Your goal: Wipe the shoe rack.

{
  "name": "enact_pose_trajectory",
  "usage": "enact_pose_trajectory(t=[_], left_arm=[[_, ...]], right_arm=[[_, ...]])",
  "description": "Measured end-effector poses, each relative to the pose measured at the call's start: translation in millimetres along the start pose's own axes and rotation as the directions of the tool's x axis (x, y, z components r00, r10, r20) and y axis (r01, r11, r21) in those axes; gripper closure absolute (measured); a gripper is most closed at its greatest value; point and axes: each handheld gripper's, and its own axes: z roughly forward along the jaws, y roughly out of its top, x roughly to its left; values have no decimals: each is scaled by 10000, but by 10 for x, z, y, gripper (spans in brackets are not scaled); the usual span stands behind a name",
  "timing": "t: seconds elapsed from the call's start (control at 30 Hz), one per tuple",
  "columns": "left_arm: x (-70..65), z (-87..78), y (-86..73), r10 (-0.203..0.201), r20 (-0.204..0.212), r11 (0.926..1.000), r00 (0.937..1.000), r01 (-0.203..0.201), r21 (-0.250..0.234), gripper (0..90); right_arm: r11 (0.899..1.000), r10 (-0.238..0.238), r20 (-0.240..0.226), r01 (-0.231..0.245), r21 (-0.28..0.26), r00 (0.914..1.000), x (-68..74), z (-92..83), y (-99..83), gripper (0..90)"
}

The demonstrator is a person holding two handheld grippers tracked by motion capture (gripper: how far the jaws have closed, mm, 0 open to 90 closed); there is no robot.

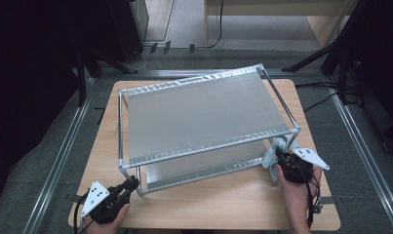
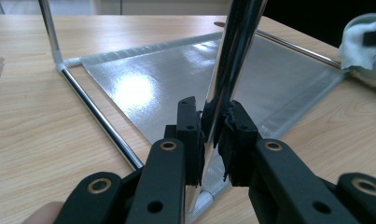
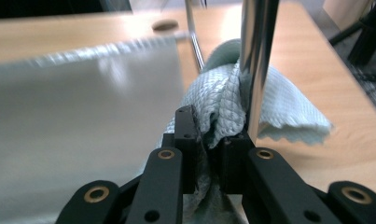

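Two-tier metal rack [image 1: 204, 114] with silvery sheet shelves, standing mid-surface [image 1: 223, 204]; both shelves bare. Left hand-held gripper [image 2: 212, 135] clamped tight on the rack's near-left chrome post [image 2: 232, 60], apparently to steady the frame. Right hand-held gripper [image 3: 209, 140] closed on a pale blue cloth [image 3: 223, 102], pressed against the near-right post [image 3: 255, 60], seemingly for wiping it.

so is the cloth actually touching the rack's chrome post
Touching. The right gripper view shows the cloth, pinched in the right tool, pressed against the chrome post with no gap between them.
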Motion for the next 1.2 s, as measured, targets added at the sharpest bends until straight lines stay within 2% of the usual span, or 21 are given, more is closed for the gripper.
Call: enact_pose_trajectory(t=[0.07, 0.1, 0.13, 0.17, 0.23, 0.27, 0.4, 0.43, 0.5, 0.53, 0.6, 0.67, 0.73, 0.77, 0.8, 0.9, 1.03, 1.2], left_arm=[[10, 1, -1, -27, 34, 10000, 10000, 27, -5, 790], [10, 1, -1, -27, 34, 10000, 10000, 27, -5, 790], [15, 1, -3, -43, 42, 10000, 10000, 43, -16, 790], [18, 3, -4, -64, 52, 10000, 10000, 64, -42, 788], [20, 7, -7, -157, 50, 9998, 9999, 158, -82, 787], [20, 7, -7, -155, 50, 9998, 9999, 156, -81, 787], [21, 6, -6, -173, 59, 9998, 9998, 174, -58, 786], [21, 6, -6, -173, 59, 9998, 9998, 174, -58, 786], [22, 4, -5, -184, 70, 9998, 9998, 185, -44, 786], [26, 4, -5, -208, 103, 9998, 9997, 209, -39, 784], [26, 4, -5, -211, 109, 9998, 9997, 211, -40, 785], [33, 0, -6, -225, 112, 9997, 9997, 226, -42, 784], [39, -2, -5, -258, 93, 9997, 9996, 258, -45, 784], [39, -2, -5, -258, 93, 9997, 9996, 258, -45, 784], [41, -3, -5, -269, 82, 9996, 9996, 269, -45, 783], [39, -3, -4, -258, 53, 9997, 9997, 258, -40, 784], [40, -2, -4, -265, 54, 9996, 9996, 265, -33, 783], [36, -2, -2, -269, 24, 9996, 9996, 269, -12, 783]], right_arm=[[9982, -168, 96, 173, -577, 9998, 47, -112, 83, 805], [9982, -168, 96, 173, -577, 9998, 47, -112, 83, 805], [9958, -214, 41, 217, -893, 9998, 80, -180, 136, 805], [9864, -402, -10, 395, -1594, 9992, 139, -323, 237, 805], [9753, -608, 96, 615, -2123, 9981, 182, -433, 296, 803], [9739, -630, 160, 649, -2174, 9979, 190, -457, 303, 800], [9876, -540, 240, 570, -1464, 9983, 124, -338, 164, 797], [9876, -540, 240, 570, -1464, 9983, 124, -338, 164, 797], [9949, -412, 260, 434, -906, 9988, 72, -233, 38, 795], [9986, -394, 294, 404, -334, 9988, 14, -125, -88, 799], [9990, -391, 305, 397, -189, 9988, 5, -98, -118, 799], [9970, -551, 474, 525, 561, 9974, 26, -22, -192, 796], [9937, -594, 410, 552, 974, 9974, 38, 30, -229, 793], [9937, -594, 410, 552, 974, 9974, 38, 30, -229, 793], [9894, -758, 437, 698, 1270, 9962, 52, 68, -254, 793], [9906, -717, 502, 653, 1201, 9962, 59, 60, -240, 794], [9985, -451, 367, 439, 330, 9983, 75, -127, -63, 791], [9974, -358, 52, 361, -619, 9993, 103, -353, 137, 784]])
